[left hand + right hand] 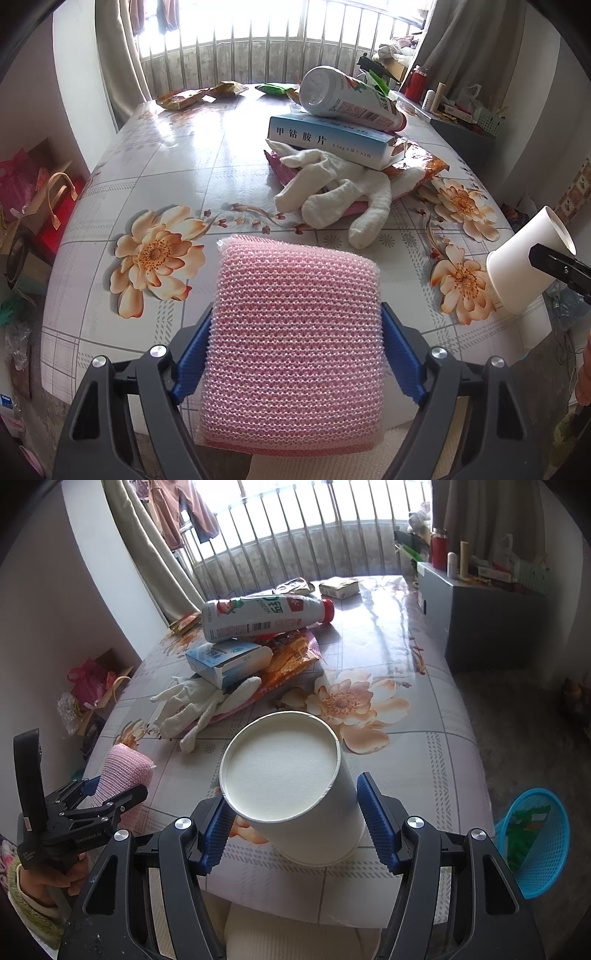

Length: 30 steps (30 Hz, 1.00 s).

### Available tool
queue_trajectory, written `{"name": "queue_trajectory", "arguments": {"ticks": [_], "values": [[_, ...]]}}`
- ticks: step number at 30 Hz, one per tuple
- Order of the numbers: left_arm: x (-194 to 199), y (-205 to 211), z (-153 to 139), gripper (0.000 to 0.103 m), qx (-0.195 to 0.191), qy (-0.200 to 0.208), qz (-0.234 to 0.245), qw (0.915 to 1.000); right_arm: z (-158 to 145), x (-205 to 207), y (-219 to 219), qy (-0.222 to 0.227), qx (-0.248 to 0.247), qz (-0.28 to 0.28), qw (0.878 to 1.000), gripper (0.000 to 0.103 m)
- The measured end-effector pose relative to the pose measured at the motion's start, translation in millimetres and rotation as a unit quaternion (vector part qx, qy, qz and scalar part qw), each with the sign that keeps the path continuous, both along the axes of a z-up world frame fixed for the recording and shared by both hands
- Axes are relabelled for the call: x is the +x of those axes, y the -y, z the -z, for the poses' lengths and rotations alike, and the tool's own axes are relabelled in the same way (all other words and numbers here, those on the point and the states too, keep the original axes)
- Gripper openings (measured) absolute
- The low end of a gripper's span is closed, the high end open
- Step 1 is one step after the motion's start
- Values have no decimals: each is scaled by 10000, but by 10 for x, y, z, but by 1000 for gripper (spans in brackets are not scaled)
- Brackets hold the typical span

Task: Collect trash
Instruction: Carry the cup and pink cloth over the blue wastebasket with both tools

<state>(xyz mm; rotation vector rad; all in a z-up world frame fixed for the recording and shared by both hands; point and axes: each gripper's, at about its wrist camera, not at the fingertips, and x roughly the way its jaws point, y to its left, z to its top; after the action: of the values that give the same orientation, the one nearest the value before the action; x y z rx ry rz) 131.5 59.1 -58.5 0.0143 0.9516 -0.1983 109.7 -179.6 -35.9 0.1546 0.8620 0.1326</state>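
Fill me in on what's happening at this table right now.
A person is clearing trash with a claw in each hand. The left claw is clamped on a pink sponge, and the right claw holds a white paper cup tipped on its side above the table's near edge. A bottle, a blue box, a white glove and snack wrappers lie piled on the table. A blue basket waits on the floor.
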Motion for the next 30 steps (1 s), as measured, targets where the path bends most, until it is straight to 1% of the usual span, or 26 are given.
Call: {"name": "queue_trajectory", "arguments": {"ticks": [10, 17, 20, 25, 28, 30], "values": [[-117, 82, -224, 81, -49, 232, 110, 9997, -127, -127, 83, 213, 138, 94, 9996, 60], [-202, 239, -422, 81, -122, 429, 346, 9984, -274, -296, 224, 463, 291, 269, 9981, 60], [-239, 354, -515, 81, -172, 523, 523, 9971, -342, -406, 340, 587, 388, 428, 9966, 60], [-275, 661, -684, 81, -231, 682, 957, 9928, -438, -648, 642, 805, 559, 845, 9916, 60], [-292, 919, -804, 81, -306, 770, 1287, 9882, -466, -797, 866, 917, 597, 1179, 9870, 60], [-301, 1135, -887, 81, -367, 856, 1562, 9833, -467, -929, 1064, 967, 642, 1457, 9825, 60]]}}
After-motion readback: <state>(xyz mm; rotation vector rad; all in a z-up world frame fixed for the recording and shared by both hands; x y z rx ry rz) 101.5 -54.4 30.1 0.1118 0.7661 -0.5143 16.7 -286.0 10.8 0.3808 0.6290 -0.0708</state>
